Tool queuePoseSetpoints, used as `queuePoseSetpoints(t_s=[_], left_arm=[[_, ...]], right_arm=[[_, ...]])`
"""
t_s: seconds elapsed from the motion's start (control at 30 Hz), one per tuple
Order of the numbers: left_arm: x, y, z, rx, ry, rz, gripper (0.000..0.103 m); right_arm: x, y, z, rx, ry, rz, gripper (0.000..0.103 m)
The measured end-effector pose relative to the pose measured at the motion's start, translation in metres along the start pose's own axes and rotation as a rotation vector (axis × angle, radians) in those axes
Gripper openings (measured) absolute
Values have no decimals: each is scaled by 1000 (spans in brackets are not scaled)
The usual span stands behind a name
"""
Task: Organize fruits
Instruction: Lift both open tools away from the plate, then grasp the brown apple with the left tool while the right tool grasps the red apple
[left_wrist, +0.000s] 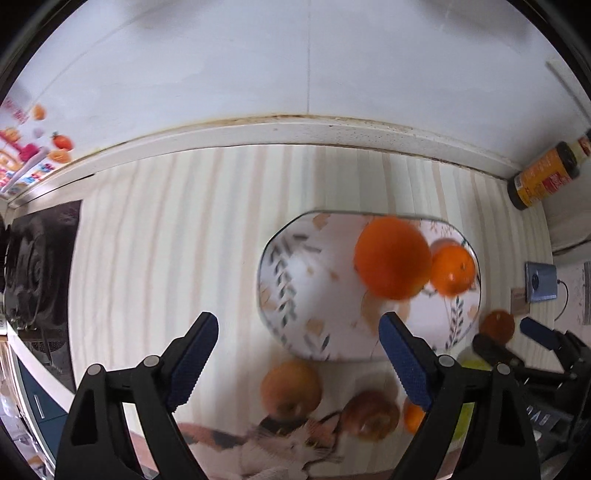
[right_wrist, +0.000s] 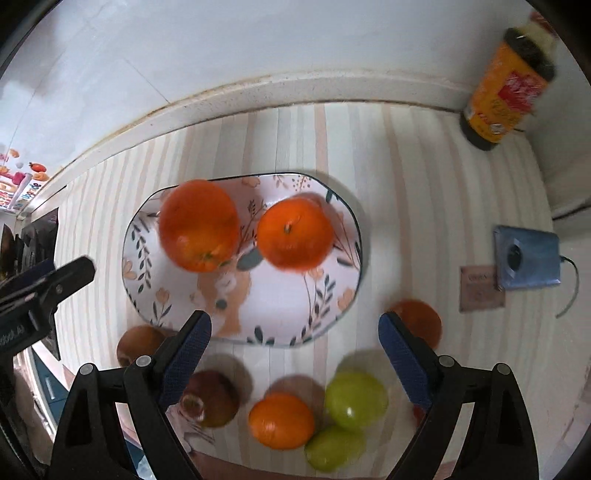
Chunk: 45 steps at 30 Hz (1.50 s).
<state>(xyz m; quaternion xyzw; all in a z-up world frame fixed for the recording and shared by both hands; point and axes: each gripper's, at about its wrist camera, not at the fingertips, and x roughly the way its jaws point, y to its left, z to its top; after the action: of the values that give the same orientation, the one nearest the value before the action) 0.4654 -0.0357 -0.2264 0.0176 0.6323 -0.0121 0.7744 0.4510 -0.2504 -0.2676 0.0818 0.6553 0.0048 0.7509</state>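
Observation:
A floral plate (right_wrist: 177, 295) lies on the striped counter and holds two oranges, a large one (right_wrist: 199, 225) on the left and another (right_wrist: 295, 232) on the right. The plate (left_wrist: 295, 295) and both oranges (left_wrist: 393, 256) (left_wrist: 452, 271) also show in the left wrist view. My right gripper (right_wrist: 295, 332) is open above the plate's near rim. Below it lie a third orange (right_wrist: 280, 419), two green fruits (right_wrist: 356, 398) (right_wrist: 334, 446), two brownish apples (right_wrist: 212, 398) (right_wrist: 138, 343) and a dark orange fruit (right_wrist: 419, 319). My left gripper (left_wrist: 299, 343) is open and empty, above two apples (left_wrist: 290, 387) (left_wrist: 371, 413).
A yellow-labelled jar (right_wrist: 506, 92) stands at the back right corner. A blue device with a cable (right_wrist: 528, 258) and a small card (right_wrist: 480, 290) lie to the right. A black hob (left_wrist: 40, 266) is at the left. The white wall ledge (left_wrist: 295, 133) runs along the back.

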Motion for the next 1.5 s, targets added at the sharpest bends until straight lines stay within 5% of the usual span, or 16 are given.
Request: queuePoseSetpoints(t_s=[0.53,1.1,1.3,1.5], left_arm=[[-97,23,-91,26,-195,16,89],[-155,21,-130,38,-288,-66,89],[-128,24,-123,20,-236,-65,99],[-61,38,-108,-18,-98,5,99]], right_arm=[[-114,41,-94,-29,-214,-78,94],[-181,44,-146,-4,-324,-15,94],[-157,30,-139,39,-282,61,100],[-71,32,-119,39,-130,162,100]])
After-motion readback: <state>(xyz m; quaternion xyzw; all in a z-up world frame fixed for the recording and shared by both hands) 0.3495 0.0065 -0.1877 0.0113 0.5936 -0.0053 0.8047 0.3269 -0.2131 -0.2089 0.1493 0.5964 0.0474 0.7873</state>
